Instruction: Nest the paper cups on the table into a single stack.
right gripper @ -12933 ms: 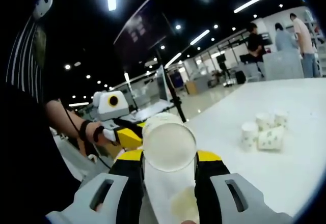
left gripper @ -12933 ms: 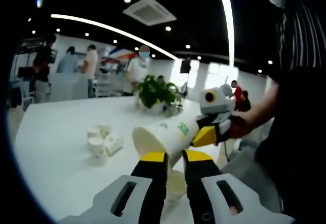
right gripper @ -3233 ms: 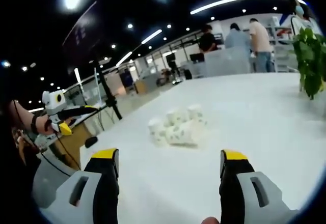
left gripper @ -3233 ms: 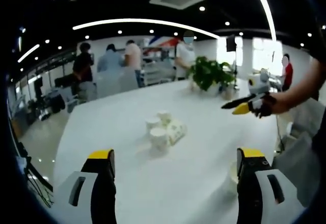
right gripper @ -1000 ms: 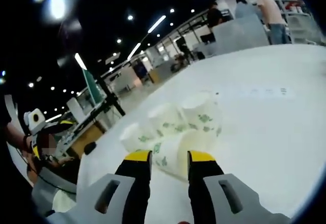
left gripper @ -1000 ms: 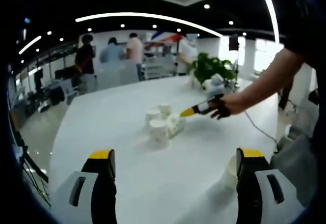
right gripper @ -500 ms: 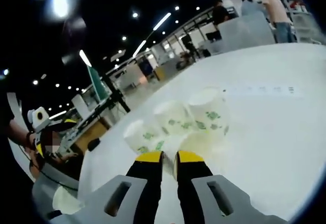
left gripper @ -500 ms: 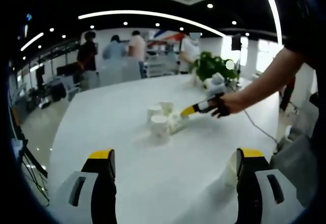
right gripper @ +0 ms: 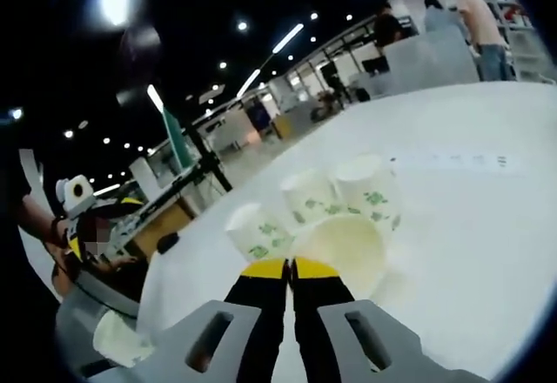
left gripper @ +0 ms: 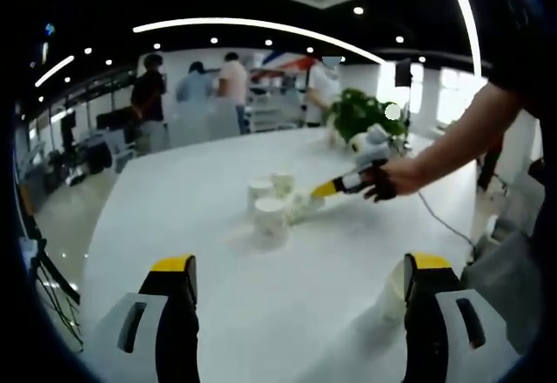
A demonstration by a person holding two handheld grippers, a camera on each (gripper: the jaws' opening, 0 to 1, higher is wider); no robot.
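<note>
In the left gripper view, several white paper cups with green print stand clustered mid-table. My left gripper is open and wide, well short of them, with nothing between its jaws. A stack of cups stands beside its right jaw. My right gripper reaches in from the right and touches the cluster. In the right gripper view, my right gripper is shut, pinching the rim of a tipped cup whose mouth faces the camera. Three upright cups stand just behind it. The stack sits at lower left.
The white table is long, with its near edge by the stack. A potted plant stands at the far end. Several people stand by counters beyond the table. A tripod stand rises past the table's left edge.
My right gripper's jaws have gone from either side of the tipped cup to shut on its rim, and the cup's mouth has turned toward the camera. The left gripper has stayed open and still.
</note>
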